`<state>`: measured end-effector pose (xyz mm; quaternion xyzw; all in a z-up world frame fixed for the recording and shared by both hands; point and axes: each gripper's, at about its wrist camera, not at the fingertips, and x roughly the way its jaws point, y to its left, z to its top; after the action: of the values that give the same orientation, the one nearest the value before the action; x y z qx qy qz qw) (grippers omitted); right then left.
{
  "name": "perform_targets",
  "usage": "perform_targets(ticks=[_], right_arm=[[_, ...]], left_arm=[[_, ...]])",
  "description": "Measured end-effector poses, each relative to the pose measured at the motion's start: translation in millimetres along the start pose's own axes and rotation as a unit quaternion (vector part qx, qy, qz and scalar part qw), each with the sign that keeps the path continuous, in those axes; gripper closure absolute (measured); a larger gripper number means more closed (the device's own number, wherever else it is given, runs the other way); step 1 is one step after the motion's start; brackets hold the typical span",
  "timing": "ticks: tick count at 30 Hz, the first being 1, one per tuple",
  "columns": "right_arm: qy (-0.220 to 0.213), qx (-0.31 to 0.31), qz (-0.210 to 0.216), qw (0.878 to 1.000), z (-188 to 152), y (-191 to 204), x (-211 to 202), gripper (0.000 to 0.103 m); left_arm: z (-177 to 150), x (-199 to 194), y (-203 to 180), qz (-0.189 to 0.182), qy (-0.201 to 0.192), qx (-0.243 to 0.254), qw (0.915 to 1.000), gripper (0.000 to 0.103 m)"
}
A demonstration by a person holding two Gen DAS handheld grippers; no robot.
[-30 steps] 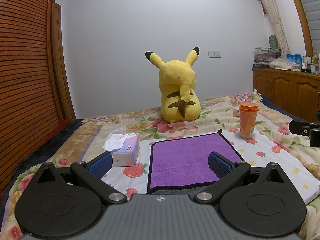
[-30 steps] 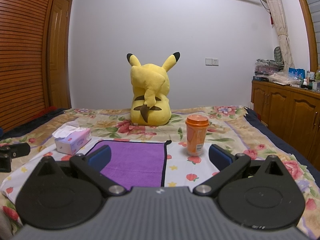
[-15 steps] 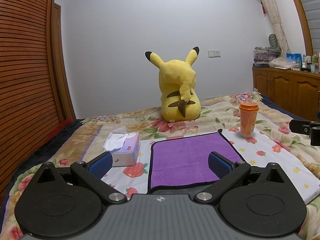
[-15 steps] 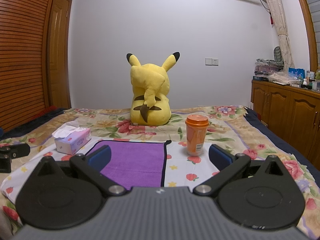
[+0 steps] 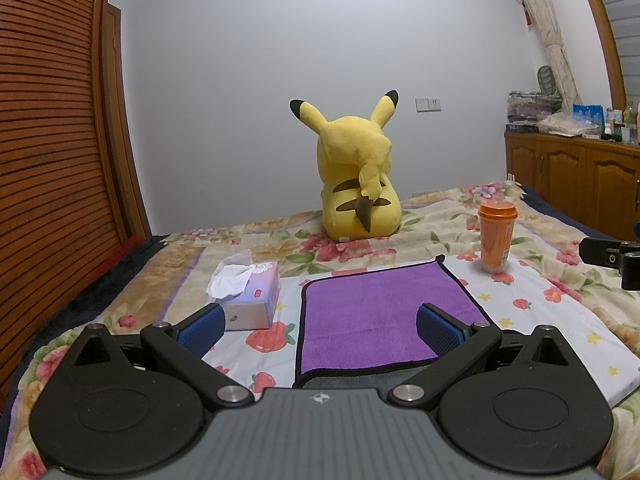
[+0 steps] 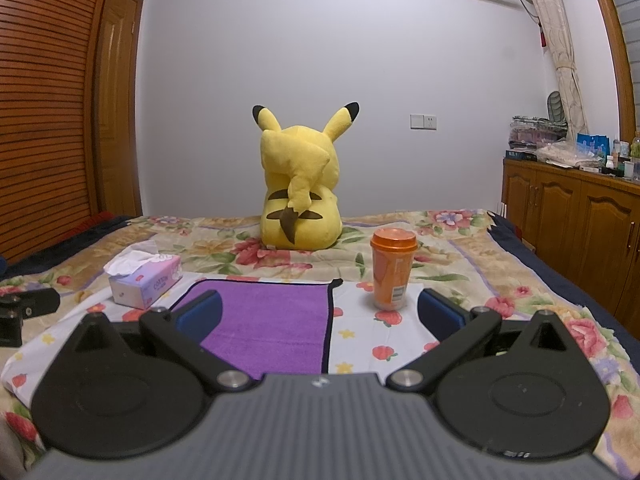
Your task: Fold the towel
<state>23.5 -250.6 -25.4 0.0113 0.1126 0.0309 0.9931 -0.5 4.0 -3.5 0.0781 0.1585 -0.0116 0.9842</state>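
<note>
Towel (image 5: 380,312) flat; left claw (image 5: 320,326), right claw (image 6: 320,312) spread.

We've got both grippers held low and level, pointing forward side by side. Our left gripper (image 5: 320,322) has its fingers (image 5: 200,324) spread wide, blue pads facing each other across a big gap with nothing between them. Same deal on our right gripper (image 6: 320,314): fingers (image 6: 440,312) wide apart, nothing pinched. Each one pokes into the other's camera too: from the left wrist view a black bit of the right gripper sits at the far right edge, and from the right wrist view a bit of the left gripper sits at the left edge.
</note>
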Motion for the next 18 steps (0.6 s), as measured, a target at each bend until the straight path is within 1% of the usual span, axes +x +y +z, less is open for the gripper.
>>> perform_targets(ticks=[2, 5, 9, 18], right_arm=[[0.001, 0.0, 0.0, 1.0, -2, 4, 3, 0.0], [0.002, 0.001, -0.001, 1.0, -4, 4, 2, 0.0], [0.007, 0.001, 0.0, 1.0, -4, 4, 5, 0.0], [0.021, -0.002, 0.002, 1.0, -5, 8, 15, 0.0]], left_arm=[[-4, 2, 1, -0.001, 0.004, 0.001, 1.0, 0.0], [1, 5, -1, -0.003, 0.011, 0.004, 0.9999, 0.0], [-3, 8, -3, -0.004, 0.024, 0.01, 0.9996, 0.0], [-5, 17, -3, -0.007, 0.052, 0.003, 0.9986, 0.0]])
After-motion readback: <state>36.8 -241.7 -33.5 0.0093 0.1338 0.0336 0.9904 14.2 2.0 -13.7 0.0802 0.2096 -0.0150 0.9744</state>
